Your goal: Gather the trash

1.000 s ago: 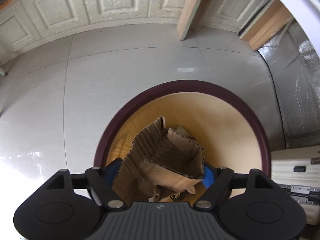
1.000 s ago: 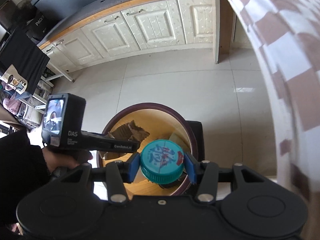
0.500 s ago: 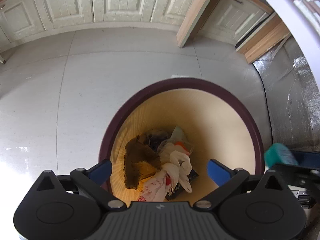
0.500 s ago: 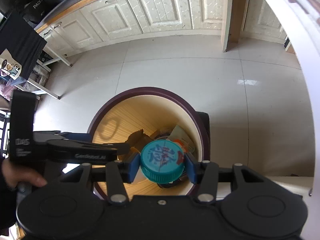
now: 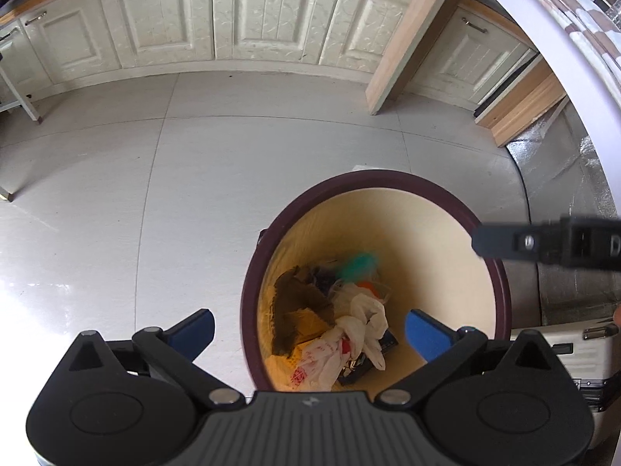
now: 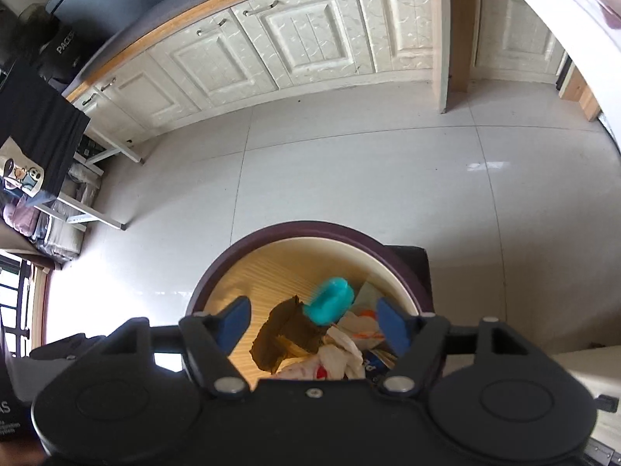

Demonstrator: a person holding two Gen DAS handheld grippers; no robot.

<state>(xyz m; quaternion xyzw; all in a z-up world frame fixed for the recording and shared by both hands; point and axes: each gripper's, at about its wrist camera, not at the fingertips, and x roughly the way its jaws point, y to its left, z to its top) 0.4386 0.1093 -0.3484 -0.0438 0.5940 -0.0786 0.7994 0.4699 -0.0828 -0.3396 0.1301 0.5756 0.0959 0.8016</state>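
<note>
A round trash bin [image 5: 388,178] with a dark maroon rim and cream inside stands on the floor below both grippers. In it lie a brown cardboard piece [image 5: 295,310], white plastic bags [image 5: 357,322] and other scraps. A teal bottle cap [image 6: 330,301] is blurred in mid-fall inside the bin [image 6: 310,229], also seen as the teal cap [image 5: 359,264] in the left wrist view. My right gripper [image 6: 314,324] hangs over the bin, jaws opening, nothing touching its pads. My left gripper [image 5: 310,330] is wide open and empty above the bin's left side.
Cream cabinet doors [image 5: 252,11] line the far wall above a pale tiled floor [image 5: 155,194]. A wooden post [image 5: 403,39] stands behind the bin. A white case [image 5: 562,353] sits right of the bin, a foil-covered surface [image 5: 562,233] beyond. A metal rack [image 6: 77,209] stands at left.
The left gripper let the cardboard drop into the bin and opened wide. The right gripper came lower over the bin, opened, and the teal cap fell out of it.
</note>
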